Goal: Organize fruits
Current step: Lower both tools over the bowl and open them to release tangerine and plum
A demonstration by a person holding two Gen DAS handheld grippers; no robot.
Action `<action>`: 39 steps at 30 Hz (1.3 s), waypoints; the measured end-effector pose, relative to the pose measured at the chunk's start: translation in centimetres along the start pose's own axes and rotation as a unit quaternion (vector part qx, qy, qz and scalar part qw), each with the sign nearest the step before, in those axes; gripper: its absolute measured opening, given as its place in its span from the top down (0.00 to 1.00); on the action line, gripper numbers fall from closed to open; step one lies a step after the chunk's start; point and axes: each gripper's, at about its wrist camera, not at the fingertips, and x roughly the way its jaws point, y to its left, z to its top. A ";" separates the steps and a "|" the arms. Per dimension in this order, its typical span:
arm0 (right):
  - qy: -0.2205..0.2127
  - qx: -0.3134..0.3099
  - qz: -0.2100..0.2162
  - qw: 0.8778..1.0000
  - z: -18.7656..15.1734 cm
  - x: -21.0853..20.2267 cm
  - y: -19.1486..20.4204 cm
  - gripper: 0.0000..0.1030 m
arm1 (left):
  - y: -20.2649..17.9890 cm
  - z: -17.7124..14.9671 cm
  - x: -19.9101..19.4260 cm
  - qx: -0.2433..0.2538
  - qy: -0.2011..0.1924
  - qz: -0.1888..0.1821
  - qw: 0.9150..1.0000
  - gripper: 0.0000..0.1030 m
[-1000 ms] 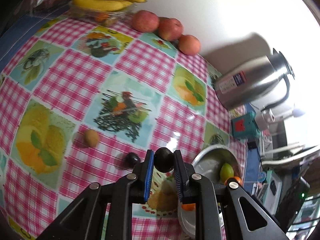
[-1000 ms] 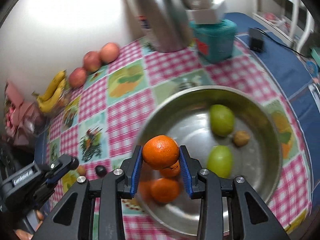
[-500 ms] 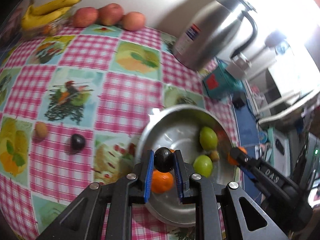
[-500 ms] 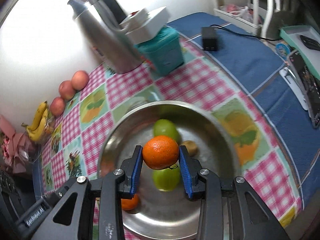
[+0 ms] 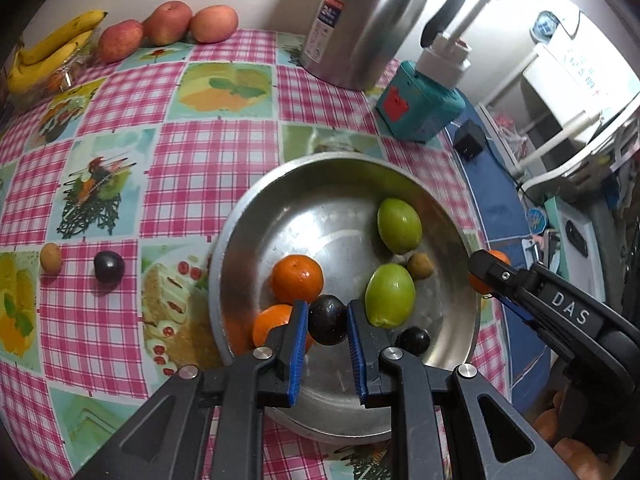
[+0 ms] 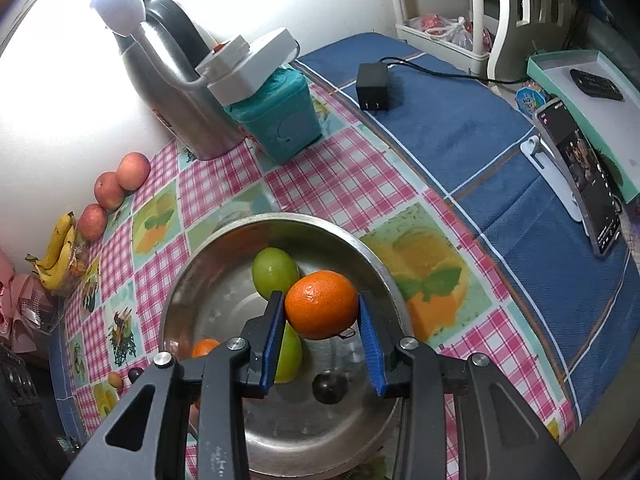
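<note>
Left gripper [image 5: 327, 323] jaws clamp a round dark plum [image 5: 327, 319], right gripper [image 6: 321, 318] jaws an orange [image 6: 321, 305], neither showing a long axis.

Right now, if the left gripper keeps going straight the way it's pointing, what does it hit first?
Probably the metal bowl: the left gripper, shut on a dark plum, points down into it between an orange and a green fruit. Depth is unclear.
</note>
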 end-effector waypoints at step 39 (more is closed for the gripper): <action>0.072 -0.010 -0.037 0.997 -0.9 3.8 0.3 0.63 | -2.2 -1.0 2.2 0.041 0.021 0.023 0.999 0.78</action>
